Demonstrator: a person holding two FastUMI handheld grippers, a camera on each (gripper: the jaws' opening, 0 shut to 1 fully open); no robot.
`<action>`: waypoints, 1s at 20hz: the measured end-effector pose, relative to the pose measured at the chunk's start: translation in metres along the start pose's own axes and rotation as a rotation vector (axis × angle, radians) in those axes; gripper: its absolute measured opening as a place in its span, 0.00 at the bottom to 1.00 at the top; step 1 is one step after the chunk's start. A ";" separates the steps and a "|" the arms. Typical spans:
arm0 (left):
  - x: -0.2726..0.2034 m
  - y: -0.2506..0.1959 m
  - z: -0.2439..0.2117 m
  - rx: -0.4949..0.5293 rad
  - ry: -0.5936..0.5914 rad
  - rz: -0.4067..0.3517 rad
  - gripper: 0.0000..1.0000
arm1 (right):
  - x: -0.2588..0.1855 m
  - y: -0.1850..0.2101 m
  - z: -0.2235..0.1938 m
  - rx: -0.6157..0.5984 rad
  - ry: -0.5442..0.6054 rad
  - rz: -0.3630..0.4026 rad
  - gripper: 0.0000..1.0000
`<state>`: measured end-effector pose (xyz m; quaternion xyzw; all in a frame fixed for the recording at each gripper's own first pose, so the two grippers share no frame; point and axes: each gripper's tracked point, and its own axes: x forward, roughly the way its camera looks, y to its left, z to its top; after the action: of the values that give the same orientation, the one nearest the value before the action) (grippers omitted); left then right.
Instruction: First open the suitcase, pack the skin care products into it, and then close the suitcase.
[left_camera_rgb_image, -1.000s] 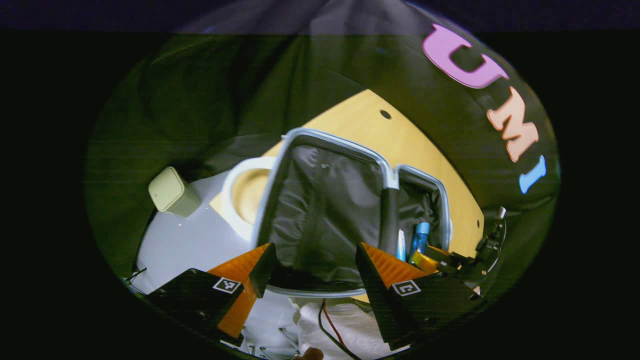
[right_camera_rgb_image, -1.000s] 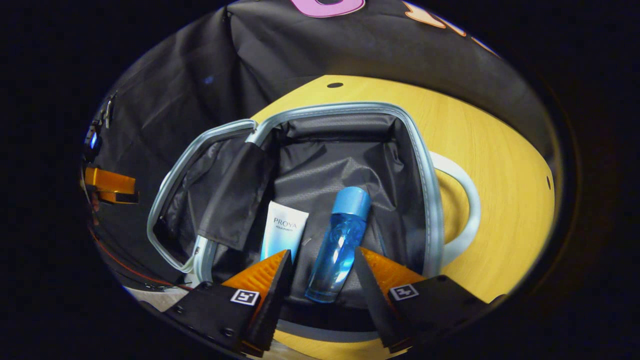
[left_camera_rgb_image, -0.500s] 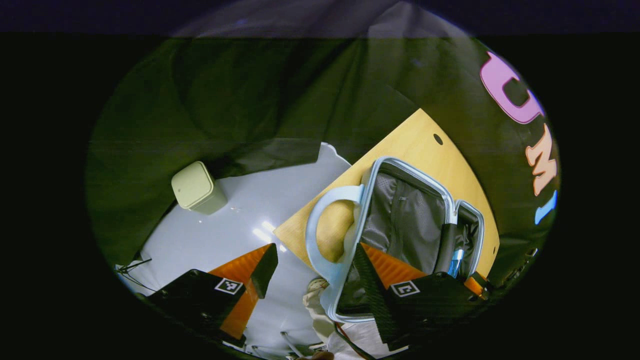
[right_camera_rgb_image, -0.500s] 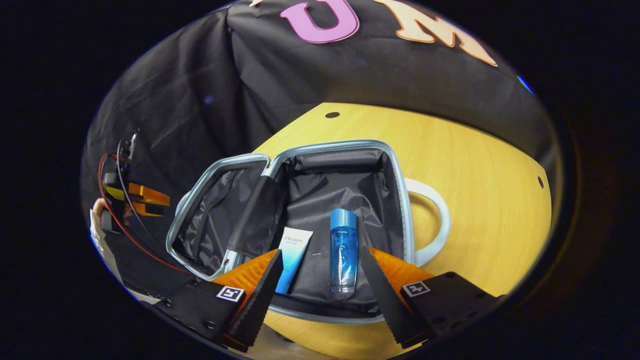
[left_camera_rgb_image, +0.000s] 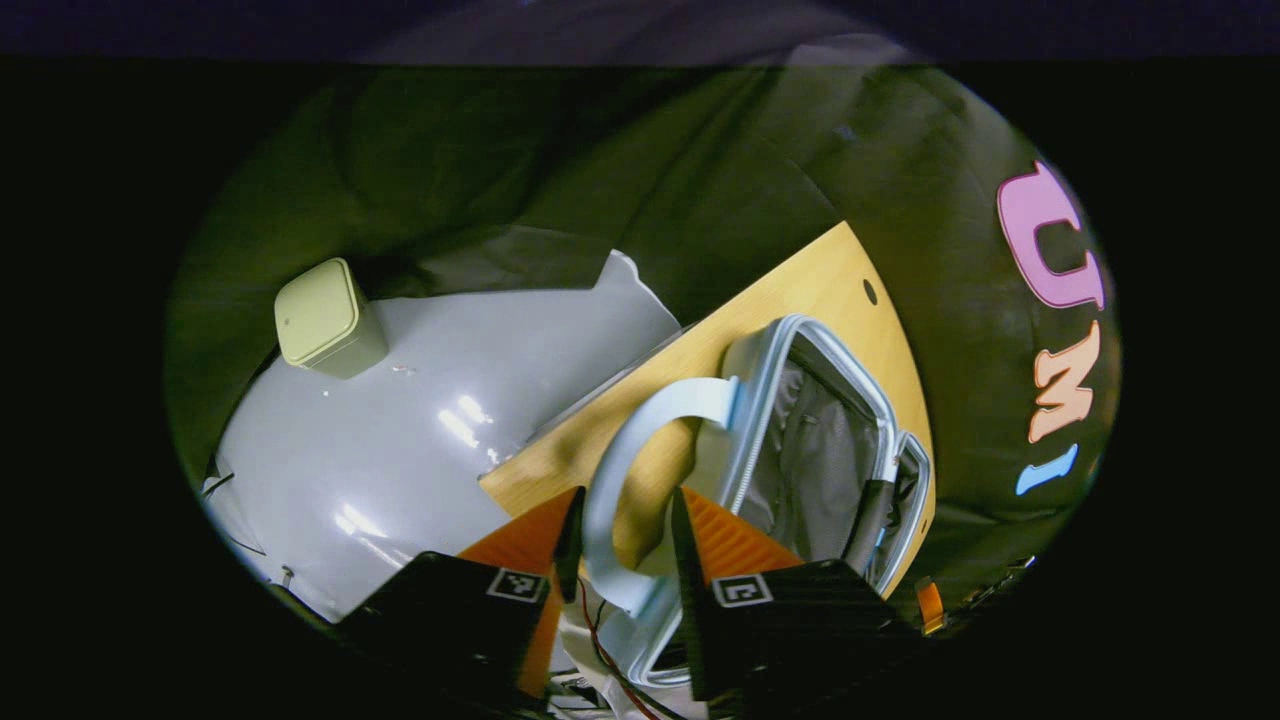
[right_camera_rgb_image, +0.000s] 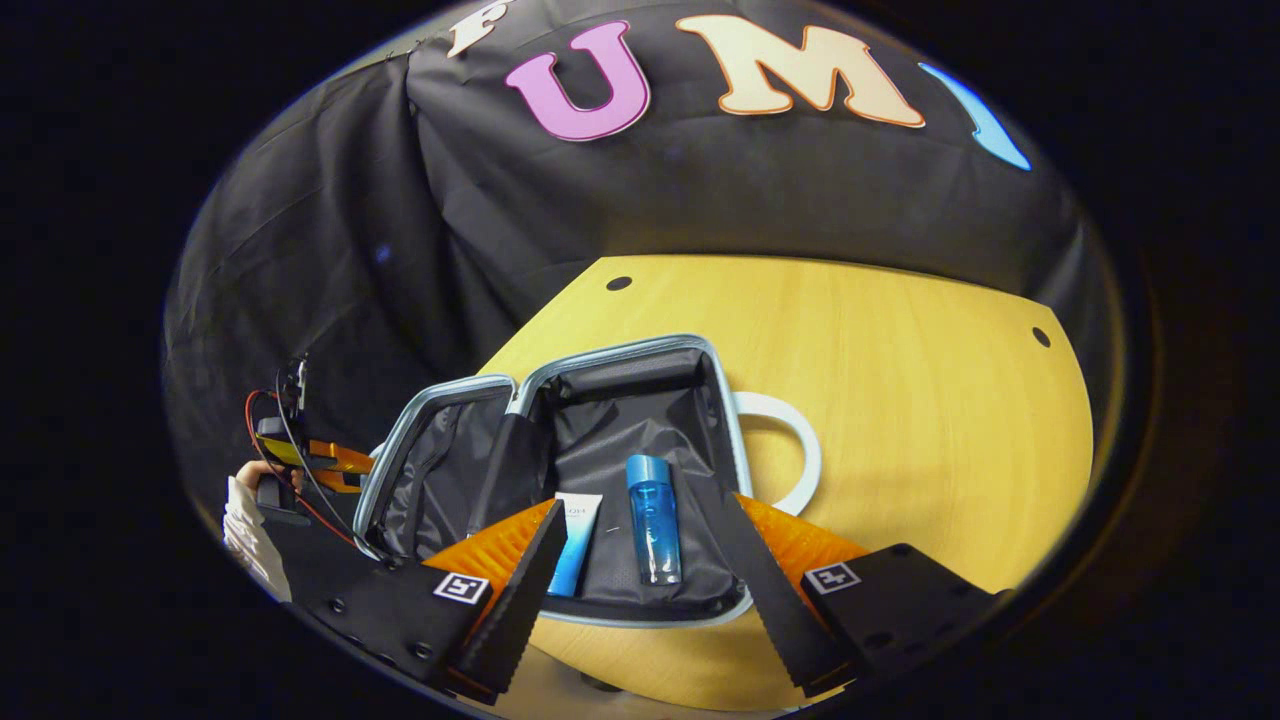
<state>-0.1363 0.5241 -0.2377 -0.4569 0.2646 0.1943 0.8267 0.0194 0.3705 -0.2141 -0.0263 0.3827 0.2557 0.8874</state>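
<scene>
The small suitcase (right_camera_rgb_image: 612, 352) lies open on the wooden table (right_camera_rgb_image: 900, 380), lined in dark cloth. In its right half lie a blue bottle (right_camera_rgb_image: 651, 520) and a white-and-blue tube (right_camera_rgb_image: 576, 540), side by side. My right gripper (right_camera_rgb_image: 640, 505) hangs open above the case's near rim, with nothing between its fingers. In the left gripper view the lid half (left_camera_rgb_image: 810, 460) stands tilted, and its pale looped handle (left_camera_rgb_image: 603, 500) runs between the fingers of my left gripper (left_camera_rgb_image: 626, 515). Those jaws are narrowed, with a gap still showing beside the handle band. The left gripper (right_camera_rgb_image: 315, 460) also appears beside the lid.
A pale green bin (left_camera_rgb_image: 325, 320) stands on the grey floor (left_camera_rgb_image: 420, 430) beyond the table's edge. A second white handle (right_camera_rgb_image: 800, 440) sticks out to the right of the case. A gloved hand (right_camera_rgb_image: 245, 510) holds the left gripper. Bare wood lies to the right.
My right gripper has drawn back and up from the case, leaving the bottle lying inside. My left gripper has swung over to the lid's handle and its fingers have narrowed around it.
</scene>
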 end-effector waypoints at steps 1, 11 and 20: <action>0.003 0.005 0.001 -0.003 0.001 0.002 0.40 | -0.002 -0.002 -0.001 0.000 0.000 -0.010 0.98; -0.008 -0.008 0.007 -0.120 -0.025 -0.097 0.09 | -0.009 -0.011 -0.005 0.007 0.001 -0.014 0.98; -0.094 -0.089 0.015 0.053 -0.161 -0.106 0.06 | -0.018 -0.031 -0.010 0.014 -0.026 0.005 0.98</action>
<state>-0.1560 0.4846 -0.1157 -0.4311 0.1777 0.1795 0.8663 0.0169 0.3336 -0.2132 -0.0158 0.3730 0.2559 0.8917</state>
